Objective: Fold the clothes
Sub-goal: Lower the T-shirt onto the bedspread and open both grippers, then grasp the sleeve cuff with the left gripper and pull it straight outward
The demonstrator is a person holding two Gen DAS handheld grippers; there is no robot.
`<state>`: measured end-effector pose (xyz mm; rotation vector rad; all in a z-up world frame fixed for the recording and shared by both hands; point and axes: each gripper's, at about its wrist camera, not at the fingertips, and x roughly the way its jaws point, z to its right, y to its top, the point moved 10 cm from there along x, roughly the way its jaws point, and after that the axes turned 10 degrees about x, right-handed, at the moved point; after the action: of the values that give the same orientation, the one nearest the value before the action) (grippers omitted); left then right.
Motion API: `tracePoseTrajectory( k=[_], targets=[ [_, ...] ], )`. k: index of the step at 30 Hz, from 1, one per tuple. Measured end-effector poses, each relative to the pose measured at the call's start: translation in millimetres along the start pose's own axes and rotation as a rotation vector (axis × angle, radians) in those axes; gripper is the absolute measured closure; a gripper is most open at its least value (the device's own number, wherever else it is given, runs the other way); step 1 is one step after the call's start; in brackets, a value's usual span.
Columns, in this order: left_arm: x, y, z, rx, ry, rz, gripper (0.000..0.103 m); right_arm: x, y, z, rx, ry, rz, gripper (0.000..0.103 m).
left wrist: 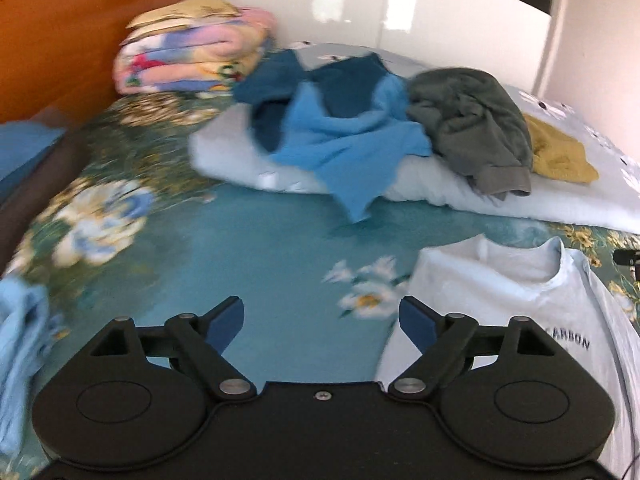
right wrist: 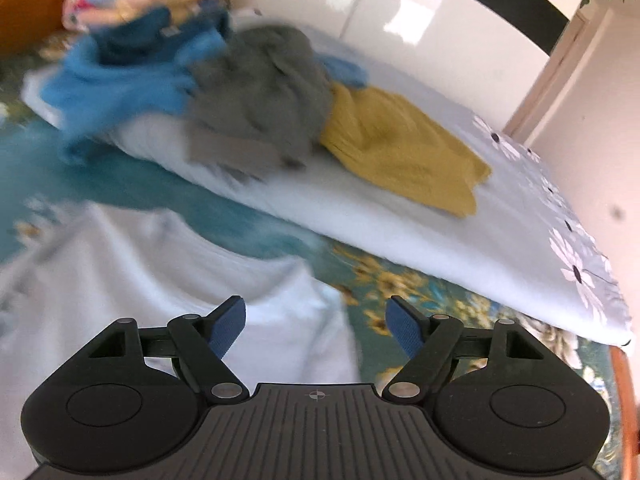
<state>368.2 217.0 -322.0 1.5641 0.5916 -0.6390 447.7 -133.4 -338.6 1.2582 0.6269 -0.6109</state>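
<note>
Both the left gripper (left wrist: 322, 322) and right gripper (right wrist: 316, 322) hover wide apart and empty over a pale folded T-shirt (left wrist: 500, 300) on the floral bedspread (left wrist: 260, 248), probably just released, with unfolded clothes (left wrist: 348, 128) heaped toward the bed's far edge.

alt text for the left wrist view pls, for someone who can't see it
The open left gripper hangs empty over a floral teal bedspread, with a pale T-shirt lying flat to its right. Beyond, a blue garment, a grey one and a mustard one lie rumpled on a white pillow, beside a folded blanket.
</note>
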Motion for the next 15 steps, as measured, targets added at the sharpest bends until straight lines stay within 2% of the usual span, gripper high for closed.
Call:
tracePoseTrajectory(
  k=[5, 10, 13, 15],
  targets=[
    [-45, -55, -31, -0.051, 0.013, -0.051, 0.019, -34, 6, -72, 0.023, 0.115, 0.013, 0.027],
    [-78, -115, -24, -0.054, -0.003, -0.105, 0.019, -44, -9, -154, -0.018, 0.251, -0.048, 0.028],
    [-86, -142, -18, -0.051, -0.007, -0.141, 0.019, -43, -27, -198, -0.070, 0.305, -0.115, 0.033],
    [-90, -152, -17, -0.078, -0.013, -0.143, 0.019, -39, -39, -221, -0.102, 0.327, -0.163, 0.044]
  ],
)
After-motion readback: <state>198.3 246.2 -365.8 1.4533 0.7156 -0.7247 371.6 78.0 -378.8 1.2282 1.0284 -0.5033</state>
